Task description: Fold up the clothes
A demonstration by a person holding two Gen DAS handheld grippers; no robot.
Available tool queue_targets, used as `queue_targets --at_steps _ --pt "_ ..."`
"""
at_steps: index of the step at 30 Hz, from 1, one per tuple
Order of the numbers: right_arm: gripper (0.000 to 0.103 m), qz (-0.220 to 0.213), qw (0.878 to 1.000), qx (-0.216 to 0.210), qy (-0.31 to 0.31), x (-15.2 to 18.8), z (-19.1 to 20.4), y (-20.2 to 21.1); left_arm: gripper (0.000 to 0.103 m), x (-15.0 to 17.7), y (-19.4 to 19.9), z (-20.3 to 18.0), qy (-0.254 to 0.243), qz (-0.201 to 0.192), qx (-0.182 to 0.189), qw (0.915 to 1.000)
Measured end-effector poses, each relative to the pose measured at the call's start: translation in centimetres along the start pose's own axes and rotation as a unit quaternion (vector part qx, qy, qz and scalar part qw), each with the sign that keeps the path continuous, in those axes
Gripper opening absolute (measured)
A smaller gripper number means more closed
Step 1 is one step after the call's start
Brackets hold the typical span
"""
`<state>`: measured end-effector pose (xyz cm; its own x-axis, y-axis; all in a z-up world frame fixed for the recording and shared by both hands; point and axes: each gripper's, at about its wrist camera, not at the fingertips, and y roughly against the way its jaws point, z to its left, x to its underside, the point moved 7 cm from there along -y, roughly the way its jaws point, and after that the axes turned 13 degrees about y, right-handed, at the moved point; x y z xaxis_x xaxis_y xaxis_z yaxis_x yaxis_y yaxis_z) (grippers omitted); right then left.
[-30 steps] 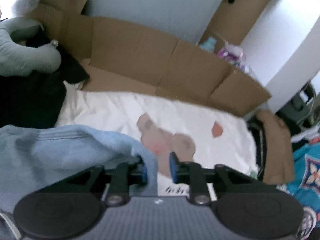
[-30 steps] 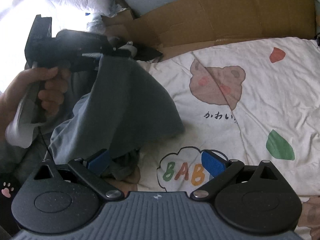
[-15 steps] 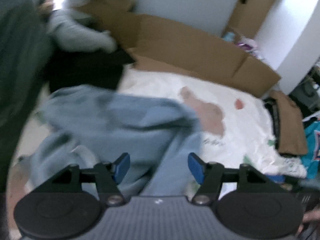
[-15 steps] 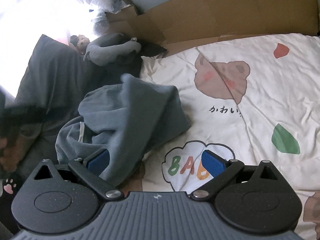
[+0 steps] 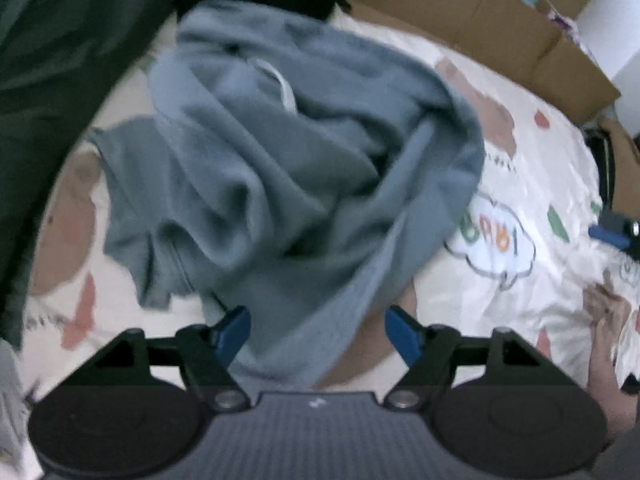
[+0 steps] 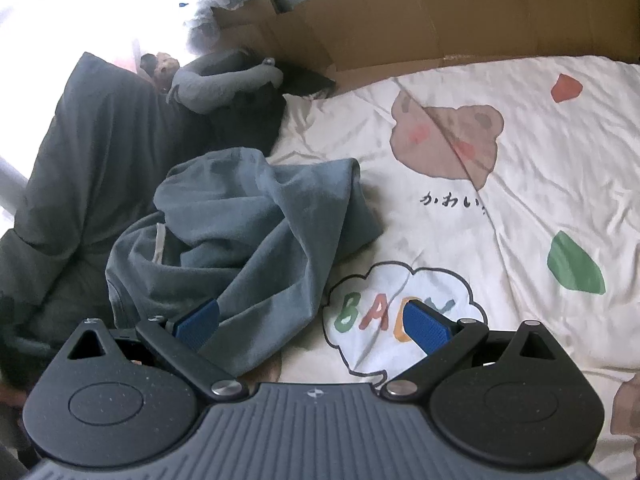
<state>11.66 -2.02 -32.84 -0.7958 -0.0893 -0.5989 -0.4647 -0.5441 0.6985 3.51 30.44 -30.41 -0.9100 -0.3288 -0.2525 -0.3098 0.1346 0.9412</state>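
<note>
A blue-grey garment (image 5: 288,152) lies crumpled in a heap on a cream bedsheet (image 5: 520,168) printed with bears and clouds. My left gripper (image 5: 318,334) is open just above the heap's near edge, with a fold of cloth lying between the blue pads but not clamped. In the right wrist view the same garment (image 6: 248,240) sits left of centre. My right gripper (image 6: 312,326) is open, its left pad beside the cloth's near edge and its right pad over the cloud print. The right gripper's blue fingertip (image 5: 610,234) shows at the left wrist view's right edge.
A dark grey-green blanket (image 6: 80,168) fills the left side of the bed. A grey plush toy (image 6: 224,84) and dark clothing lie at the back left. Cardboard sheets (image 6: 440,12) stand along the far edge of the bed. A person's hand (image 5: 608,340) shows low right.
My left gripper went from shut on the lifted garment to open. The garment dropped into a heap on the sheet, and the left gripper now looks down on it from close by.
</note>
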Motion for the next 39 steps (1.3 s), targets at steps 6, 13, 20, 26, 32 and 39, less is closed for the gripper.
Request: queue_targets --at_steps 6,13,20,26,32,39 --pt "0.100 0.012 1.000 -0.013 0.005 0.7 0.4 -0.6 0.060 2.3 -3.4 0.7 -0.023 0.012 -0.036 0.9990" --pt "0.100 0.030 0.997 -0.069 0.010 0.8 2.7 -2.2 0.006 2.3 -3.3 1.1 0.047 -0.004 0.001 0.9989" --pt "0.100 0.077 0.986 -0.145 0.013 1.7 6.7 -5.4 0.005 2.3 -1.4 -1.7 0.106 -0.036 0.100 0.9887" --pt "0.100 0.111 0.971 -0.211 -0.008 2.7 9.3 -7.7 0.005 2.9 -0.5 -5.9 0.102 -0.045 0.171 0.9789" --pt "0.100 0.124 0.959 -0.239 -0.090 3.2 8.6 -8.7 0.003 3.9 -1.0 -8.7 0.087 -0.038 0.218 0.9713" --pt "0.044 0.194 0.946 -0.230 -0.118 5.2 7.1 -10.4 0.004 4.0 -1.0 -8.5 0.076 -0.036 0.213 0.9735"
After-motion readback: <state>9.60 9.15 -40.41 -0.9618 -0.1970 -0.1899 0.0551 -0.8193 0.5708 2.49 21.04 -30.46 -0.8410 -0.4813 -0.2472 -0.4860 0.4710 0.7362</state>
